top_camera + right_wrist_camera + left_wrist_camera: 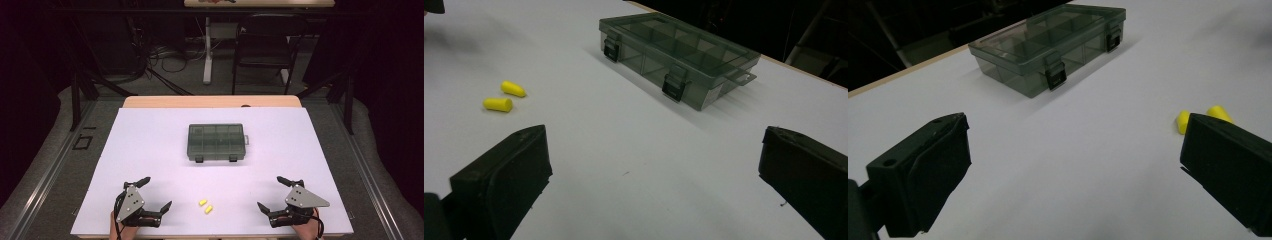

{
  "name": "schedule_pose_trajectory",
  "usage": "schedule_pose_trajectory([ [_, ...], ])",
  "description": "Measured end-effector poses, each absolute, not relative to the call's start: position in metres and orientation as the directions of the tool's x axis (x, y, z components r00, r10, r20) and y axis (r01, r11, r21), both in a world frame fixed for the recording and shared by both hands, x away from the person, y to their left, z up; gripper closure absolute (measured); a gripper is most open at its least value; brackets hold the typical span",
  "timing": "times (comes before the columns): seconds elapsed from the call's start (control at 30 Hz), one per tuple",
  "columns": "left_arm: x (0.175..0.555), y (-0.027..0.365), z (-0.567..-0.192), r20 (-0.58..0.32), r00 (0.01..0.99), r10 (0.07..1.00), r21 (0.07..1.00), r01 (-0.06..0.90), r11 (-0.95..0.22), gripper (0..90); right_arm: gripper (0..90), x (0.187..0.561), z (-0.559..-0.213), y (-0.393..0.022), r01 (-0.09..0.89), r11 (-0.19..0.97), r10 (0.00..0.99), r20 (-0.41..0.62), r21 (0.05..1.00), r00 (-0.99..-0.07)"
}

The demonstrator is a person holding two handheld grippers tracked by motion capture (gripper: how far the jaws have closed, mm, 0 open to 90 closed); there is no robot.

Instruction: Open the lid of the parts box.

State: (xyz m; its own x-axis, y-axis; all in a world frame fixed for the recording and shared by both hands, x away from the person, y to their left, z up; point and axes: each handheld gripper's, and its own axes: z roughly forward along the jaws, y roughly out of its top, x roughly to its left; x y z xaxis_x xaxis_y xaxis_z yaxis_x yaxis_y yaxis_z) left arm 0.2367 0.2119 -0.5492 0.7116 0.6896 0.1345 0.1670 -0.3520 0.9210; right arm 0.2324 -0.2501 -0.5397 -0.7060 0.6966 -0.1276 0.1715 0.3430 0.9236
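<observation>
both grippers gape wide, holding nothing.

L tongs wide open, empty; R tongs same

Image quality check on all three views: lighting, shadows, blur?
High view: white table cover evenly lit, surroundings nearly black, slightly soft; compartment box casts a thin shadow along its front edge. Left gripper view: box fairly clear, near jaws soft, yellow earplugs partly hidden by a jaw. Right gripper view: earplugs and box latches clear, jaws blurred, dim corner top left.
</observation>
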Motion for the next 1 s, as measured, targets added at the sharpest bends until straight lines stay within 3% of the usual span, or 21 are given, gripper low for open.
schedule_pose_trajectory([
  [1.0, 0.269, 0.185, -0.546, 0.135, 0.724, 0.677, 0.894, 0.206, -0.398, 0.1, 0.0, 0.271, -0.538, -0.227, 0.221, 0.394, 0.667, -0.112, 0.892, -0.736],
])
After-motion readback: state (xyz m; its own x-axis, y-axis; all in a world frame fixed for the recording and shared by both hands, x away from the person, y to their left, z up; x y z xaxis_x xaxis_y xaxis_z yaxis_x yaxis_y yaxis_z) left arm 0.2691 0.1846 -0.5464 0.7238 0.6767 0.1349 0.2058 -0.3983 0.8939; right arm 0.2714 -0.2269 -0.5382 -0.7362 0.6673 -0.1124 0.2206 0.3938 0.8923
